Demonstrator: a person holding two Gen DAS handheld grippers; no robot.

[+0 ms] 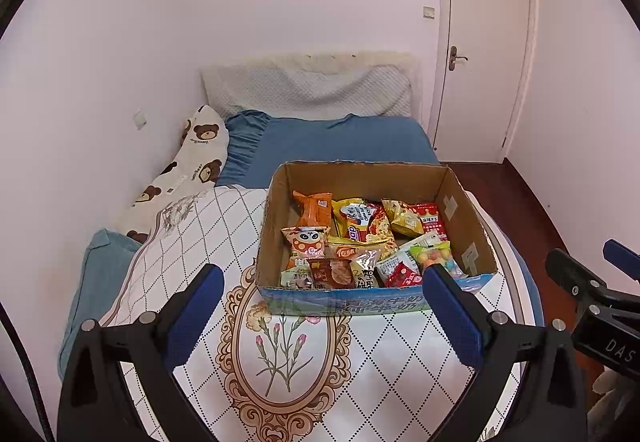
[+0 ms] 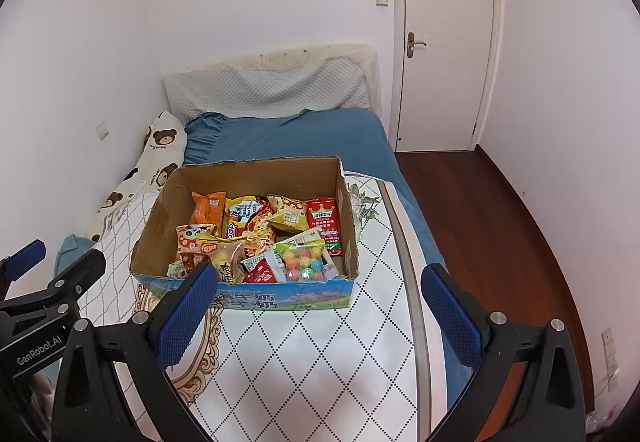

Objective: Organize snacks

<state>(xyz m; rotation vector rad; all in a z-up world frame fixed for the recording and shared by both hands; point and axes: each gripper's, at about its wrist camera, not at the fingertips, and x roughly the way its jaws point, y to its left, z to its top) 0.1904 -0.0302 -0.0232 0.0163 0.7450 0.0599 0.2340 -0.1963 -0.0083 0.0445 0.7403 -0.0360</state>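
While the snacks (image 1: pixel 360 242) sit piled in the box (image 1: pixel 472 230) on the bed (image 1: pixel 320 137), both tools wait just short of it. Left gripper (image 1: pixel 320 306) and right gripper (image 2: pixel 320 306) are spread wide, holding nothing. Neither looks nearer.

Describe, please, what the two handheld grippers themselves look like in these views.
Both the left gripper and the right gripper have matte black angular frames with silver bolt heads and textured blue pads on the fingers. The left body reads "GenRobot.AI" in white, and a dark cable runs beside it.
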